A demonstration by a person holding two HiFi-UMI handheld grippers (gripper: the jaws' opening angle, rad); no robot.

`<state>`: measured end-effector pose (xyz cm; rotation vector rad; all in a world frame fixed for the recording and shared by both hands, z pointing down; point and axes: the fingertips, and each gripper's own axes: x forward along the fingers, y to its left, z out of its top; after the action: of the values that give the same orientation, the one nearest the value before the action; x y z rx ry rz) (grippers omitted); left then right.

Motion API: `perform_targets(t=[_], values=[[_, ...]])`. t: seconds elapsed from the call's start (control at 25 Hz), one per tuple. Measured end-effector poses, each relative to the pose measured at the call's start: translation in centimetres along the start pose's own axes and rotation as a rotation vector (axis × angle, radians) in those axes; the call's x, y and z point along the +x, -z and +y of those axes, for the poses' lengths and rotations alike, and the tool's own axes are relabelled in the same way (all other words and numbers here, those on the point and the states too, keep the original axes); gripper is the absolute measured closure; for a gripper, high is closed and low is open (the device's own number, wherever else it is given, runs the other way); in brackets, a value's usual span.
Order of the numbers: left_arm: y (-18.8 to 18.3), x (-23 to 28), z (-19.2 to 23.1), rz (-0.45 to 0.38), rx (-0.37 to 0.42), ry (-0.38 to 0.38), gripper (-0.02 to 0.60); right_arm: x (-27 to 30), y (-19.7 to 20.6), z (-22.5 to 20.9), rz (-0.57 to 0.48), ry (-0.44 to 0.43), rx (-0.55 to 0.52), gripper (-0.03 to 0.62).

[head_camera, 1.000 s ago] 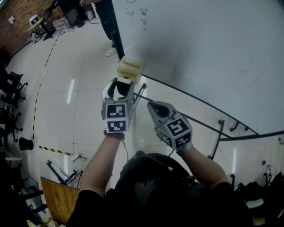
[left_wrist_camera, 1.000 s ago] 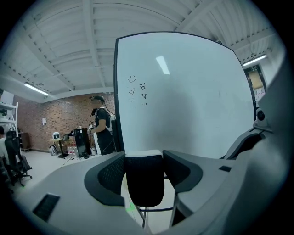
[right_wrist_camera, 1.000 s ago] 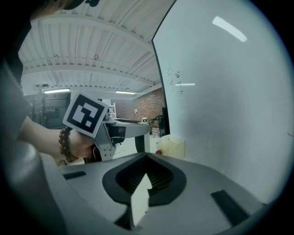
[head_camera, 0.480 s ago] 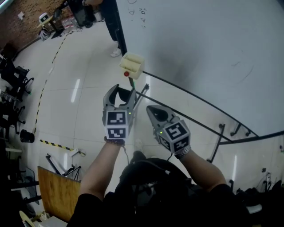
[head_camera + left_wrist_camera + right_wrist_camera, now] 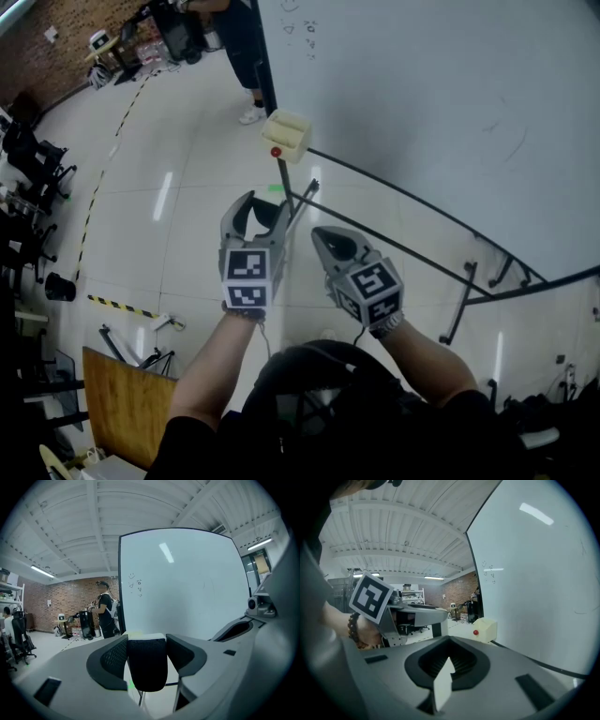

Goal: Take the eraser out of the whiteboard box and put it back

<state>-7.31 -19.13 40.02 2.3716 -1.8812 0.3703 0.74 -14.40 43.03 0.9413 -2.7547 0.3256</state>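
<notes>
The cream whiteboard box (image 5: 286,134), with a red dot on its side, hangs at the lower left corner of the whiteboard (image 5: 450,94); it also shows in the right gripper view (image 5: 486,630). My left gripper (image 5: 255,208) is below the box and apart from it, shut on the black eraser (image 5: 258,219). In the left gripper view the eraser (image 5: 147,672) fills the gap between the left gripper's (image 5: 147,644) jaws. To its right my right gripper (image 5: 323,234) is shut and holds nothing; in its own view the right gripper (image 5: 447,660) points toward the box.
The whiteboard's black frame bar (image 5: 394,197) runs down to the right above a glossy floor. A person (image 5: 234,37) stands at a desk behind the board's left edge. Office chairs (image 5: 33,155) line the left side. A wooden board (image 5: 117,403) lies at lower left.
Both grippers have drawn back from the whiteboard box. The left gripper's jaws were right at the box a second ago and now sit well below it with the eraser.
</notes>
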Motion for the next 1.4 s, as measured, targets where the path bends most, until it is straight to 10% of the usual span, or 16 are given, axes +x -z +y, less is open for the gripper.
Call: perform_targets(t=[0.84,1.4], values=[[1.0,-8.4,3.2,-0.03,0.031,0.115,0.342,-0.6,-0.2,9.9,-0.024,0.133,-0.006,0.58],[0.3,-8.5,1.4,-0.076,0.014,0.098,0.342,-2.8,-0.1,8.9,-0.015,0.119,-0.026,0.58]])
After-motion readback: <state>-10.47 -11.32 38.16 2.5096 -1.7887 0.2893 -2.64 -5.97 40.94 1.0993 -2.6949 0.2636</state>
